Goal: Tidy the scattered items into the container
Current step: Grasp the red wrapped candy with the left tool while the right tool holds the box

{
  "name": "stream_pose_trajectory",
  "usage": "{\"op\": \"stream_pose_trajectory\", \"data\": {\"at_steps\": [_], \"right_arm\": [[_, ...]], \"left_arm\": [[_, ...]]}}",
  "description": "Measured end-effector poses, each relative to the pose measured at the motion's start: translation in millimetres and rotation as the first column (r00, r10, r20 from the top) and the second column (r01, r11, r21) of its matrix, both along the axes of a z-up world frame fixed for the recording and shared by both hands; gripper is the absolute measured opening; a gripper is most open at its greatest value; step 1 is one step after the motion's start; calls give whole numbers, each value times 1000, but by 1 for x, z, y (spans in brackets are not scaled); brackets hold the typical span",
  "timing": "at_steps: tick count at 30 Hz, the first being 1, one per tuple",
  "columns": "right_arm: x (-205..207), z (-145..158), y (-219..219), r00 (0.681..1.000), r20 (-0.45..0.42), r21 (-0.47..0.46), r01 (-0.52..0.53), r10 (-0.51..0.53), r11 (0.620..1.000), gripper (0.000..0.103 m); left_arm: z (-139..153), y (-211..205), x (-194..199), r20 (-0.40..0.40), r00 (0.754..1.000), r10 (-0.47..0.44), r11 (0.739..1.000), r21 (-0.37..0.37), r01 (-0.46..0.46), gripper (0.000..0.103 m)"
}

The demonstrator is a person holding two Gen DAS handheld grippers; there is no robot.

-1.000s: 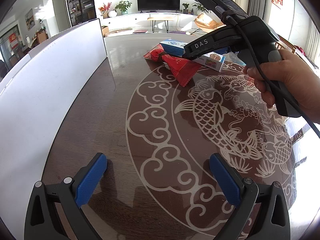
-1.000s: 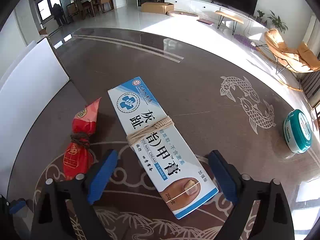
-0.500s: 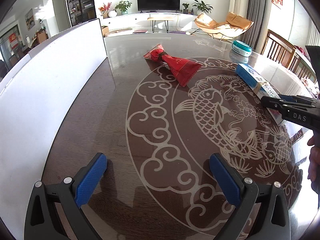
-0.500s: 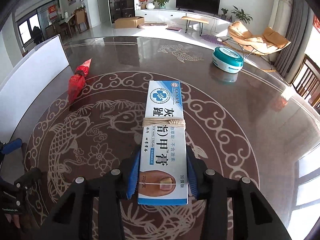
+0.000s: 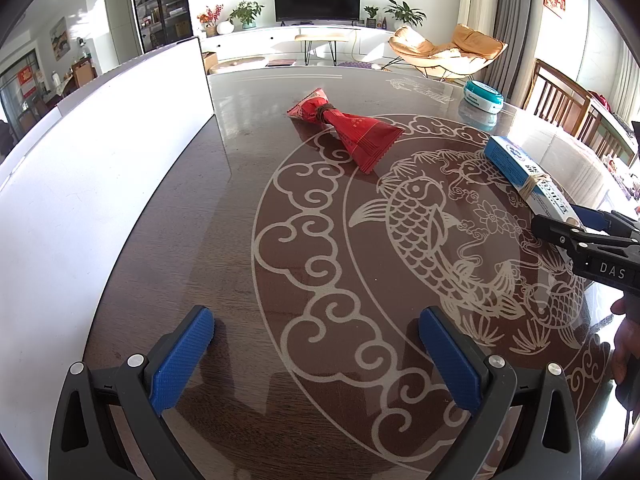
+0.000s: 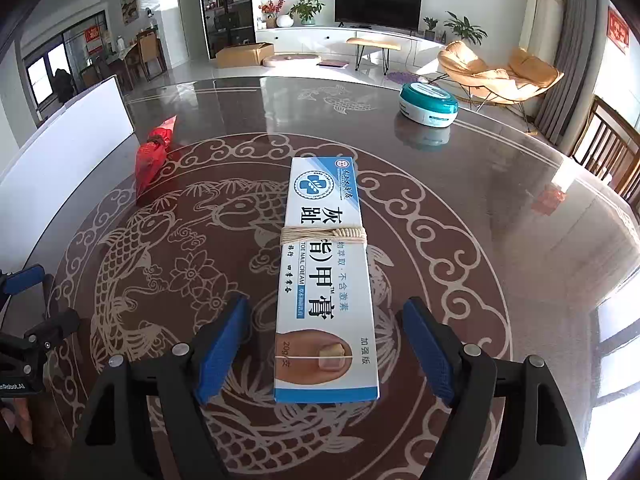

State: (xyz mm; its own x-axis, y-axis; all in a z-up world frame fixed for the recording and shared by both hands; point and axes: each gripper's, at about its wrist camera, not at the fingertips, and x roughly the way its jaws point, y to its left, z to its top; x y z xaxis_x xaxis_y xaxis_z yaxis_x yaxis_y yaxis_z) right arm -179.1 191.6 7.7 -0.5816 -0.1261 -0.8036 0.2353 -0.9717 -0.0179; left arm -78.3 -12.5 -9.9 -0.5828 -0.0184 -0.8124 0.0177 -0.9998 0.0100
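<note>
Right hand-held gripper is spread wide around the cream box, pads not touching; left hand-held gripper gapes empty at lower frame over the worktop.

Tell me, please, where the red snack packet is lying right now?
The red snack packet lies on the table's far left side, at the koi medallion's edge, near the white container; in the right wrist view it is left of the nail cream box.

The left wrist view sits low over the table, facing the TV wall, with the white container close on its left. The right wrist view looks the same way (from further right). Both share the red packet and cream box.
</note>
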Motion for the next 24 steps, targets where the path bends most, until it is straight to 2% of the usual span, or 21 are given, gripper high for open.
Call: {"op": "stream_pose_trajectory", "data": {"at_steps": [7,10,12,14,15,19,22,24], "right_arm": [[-2,-2,4,1000,20,-5,19,-18,1000,92],[-2,-2,3,1000,20,-1,22,-22,1000,93],[-1,-2,4,1000,19,-1,23,-23,1000,93],[-1,-2,4,1000,20,0,23,-23,1000,93],[-1,-2,4,1000,20,-1,23,-23,1000,93],[-1,-2,4,1000,19,0,23,-23,1000,94],[0,-1,2,1000,10,15,23,-23,1000,93],[1,0,0,1000,-2,33,22,-22,999,93]], "left_arm": [[0,0,0,4,1000,9,1000,4,-9,103],[4,2,-20,82,997,12,1000,25,-14,103],[9,1,-43,125,992,-16,994,110,2,103],[15,-3,-70,151,988,-17,977,213,-16,103],[19,-5,-83,151,988,-6,971,239,-30,103],[23,-9,-137,143,986,81,977,185,-107,103],[13,-9,-169,167,979,116,976,162,-143,103],[8,-5,-183,164,976,142,983,94,-159,103]]}}
